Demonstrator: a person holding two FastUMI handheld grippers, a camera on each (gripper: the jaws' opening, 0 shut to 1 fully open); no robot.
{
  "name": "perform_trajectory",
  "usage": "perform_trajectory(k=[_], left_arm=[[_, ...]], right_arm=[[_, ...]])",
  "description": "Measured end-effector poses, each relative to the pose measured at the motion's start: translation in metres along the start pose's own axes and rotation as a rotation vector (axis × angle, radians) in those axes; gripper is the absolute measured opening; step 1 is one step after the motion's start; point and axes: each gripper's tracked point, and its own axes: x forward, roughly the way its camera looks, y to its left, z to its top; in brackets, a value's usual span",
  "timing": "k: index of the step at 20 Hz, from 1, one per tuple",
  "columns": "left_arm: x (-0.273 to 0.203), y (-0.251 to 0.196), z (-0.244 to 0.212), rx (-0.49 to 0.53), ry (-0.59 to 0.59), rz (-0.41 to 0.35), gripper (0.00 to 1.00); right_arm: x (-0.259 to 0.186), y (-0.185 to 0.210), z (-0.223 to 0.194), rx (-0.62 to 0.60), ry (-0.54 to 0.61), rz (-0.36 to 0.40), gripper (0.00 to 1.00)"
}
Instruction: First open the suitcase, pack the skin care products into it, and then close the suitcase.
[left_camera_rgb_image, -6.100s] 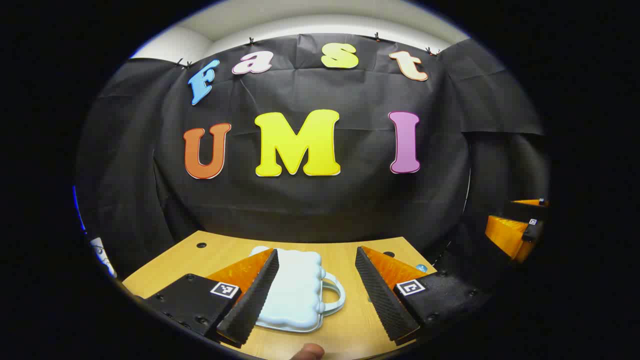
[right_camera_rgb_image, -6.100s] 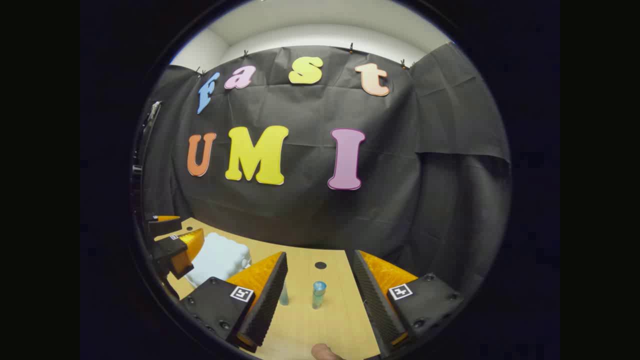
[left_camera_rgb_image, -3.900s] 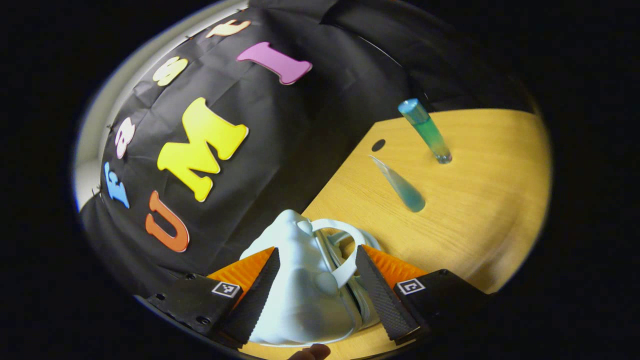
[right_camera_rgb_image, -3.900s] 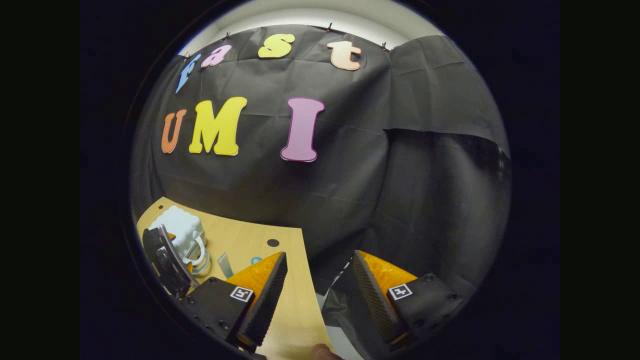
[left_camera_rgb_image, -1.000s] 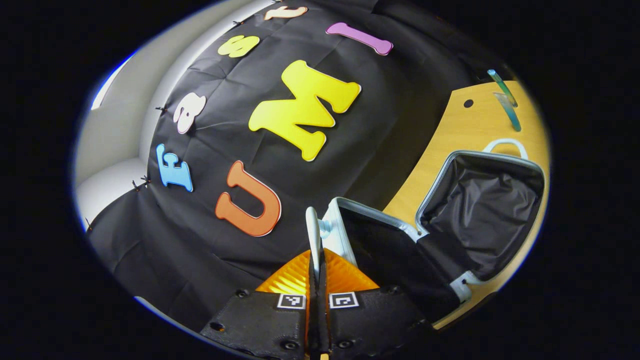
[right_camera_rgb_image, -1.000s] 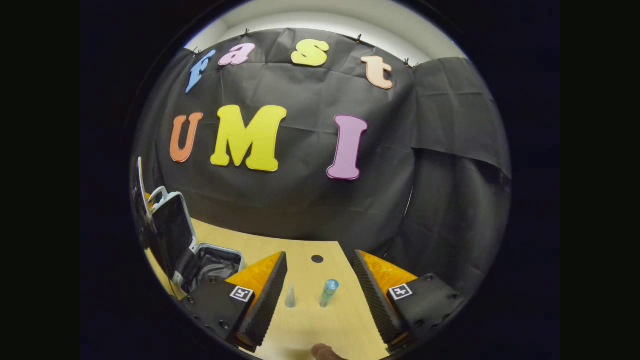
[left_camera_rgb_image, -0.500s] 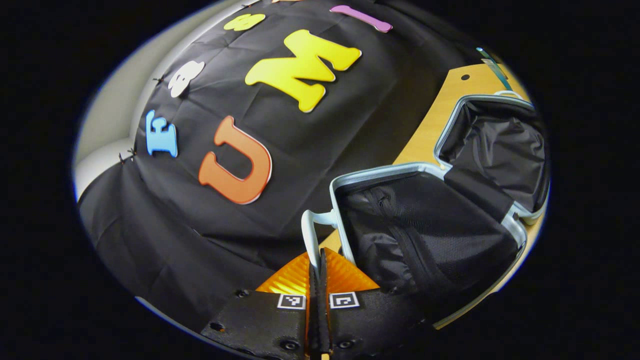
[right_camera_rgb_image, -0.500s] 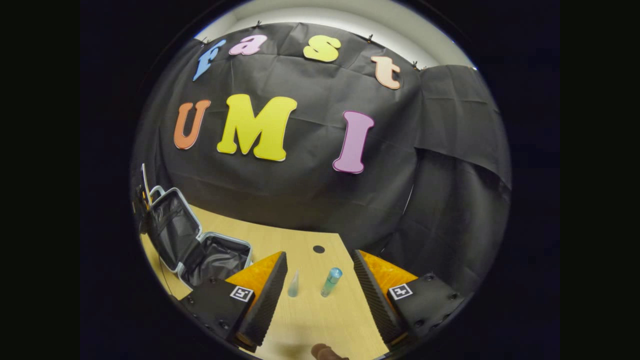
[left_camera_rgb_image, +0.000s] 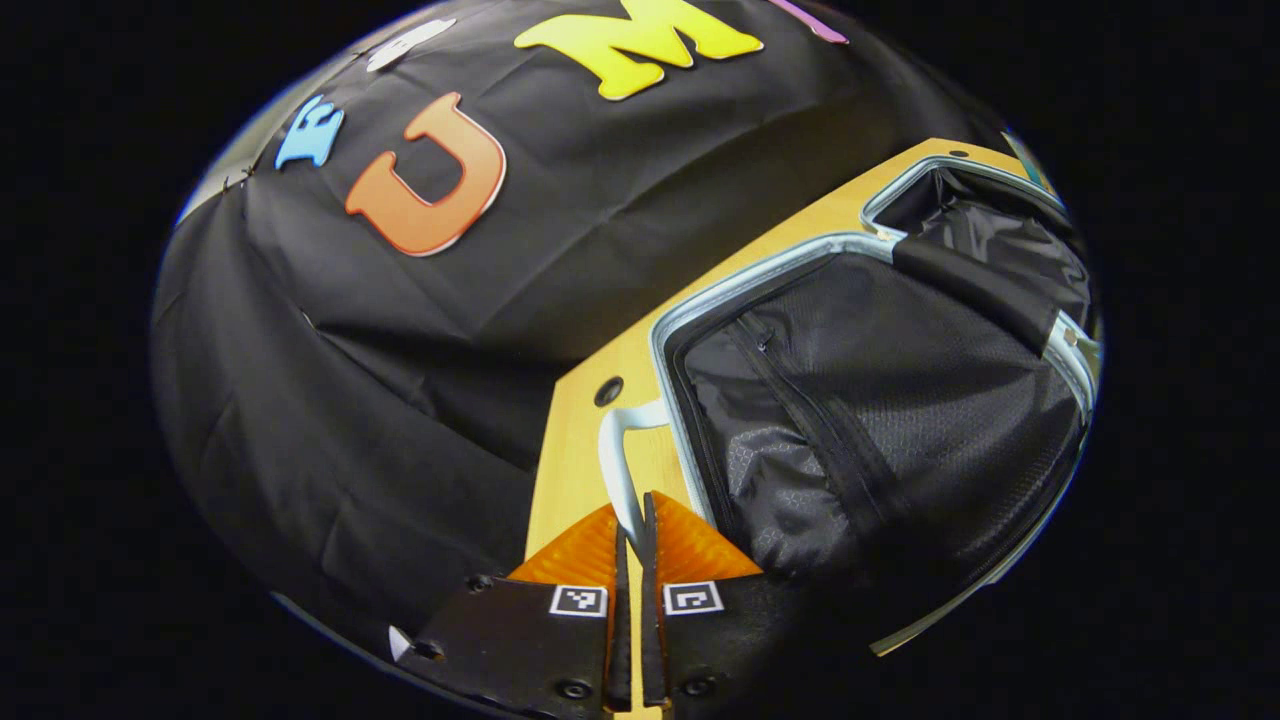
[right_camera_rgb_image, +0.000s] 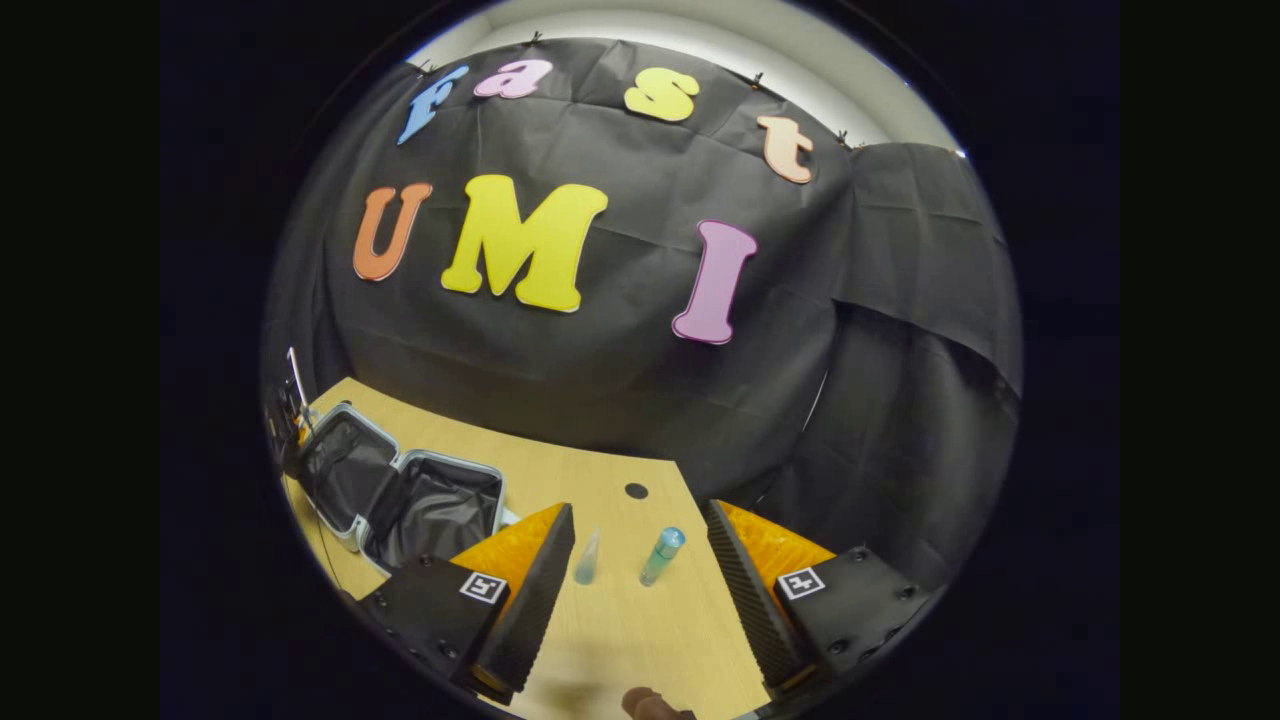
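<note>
Left gripper (left_camera_rgb_image: 632, 520): jaws clamped on the pale handle (left_camera_rgb_image: 617, 462) of the suitcase (left_camera_rgb_image: 880, 400), which lies open at right of frame. Right gripper (right_camera_rgb_image: 640, 570): jaws apart above the wooden surface (right_camera_rgb_image: 640, 640); tube (right_camera_rgb_image: 587, 558) and bottle (right_camera_rgb_image: 661, 556) stand between them; suitcase at lower left.

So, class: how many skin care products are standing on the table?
2. A small clear tube stands between the right gripper's open fingers; a blue-capped bottle stands just right of it. Both are outside the open suitcase, whose pockets could hide more.
</note>
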Motion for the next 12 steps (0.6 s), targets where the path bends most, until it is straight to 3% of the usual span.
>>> perform_trajectory(k=[4, 7, 10, 12], left_arm=[[0.006, -0.01, -0.016, -0.05, 0.037, -0.038, 0.11], [0.009, -0.006, -0.016, -0.044, 0.047, -0.002, 0.16], [0.002, 0.013, -0.01, 0.027, 0.052, 0.08, 0.41], [-0.015, 0.017, -0.002, 0.018, 0.048, 0.092, 0.72]], right_arm=[[0.001, 0.007, 0.0, -0.019, 0.001, 0.019, 0.81], [0.001, 0.01, 0.002, -0.028, -0.002, 0.037, 0.82], [0.002, 0.011, -0.003, -0.037, -0.01, 0.065, 0.81], [0.003, 0.009, -0.007, -0.033, -0.01, 0.087, 0.81]])
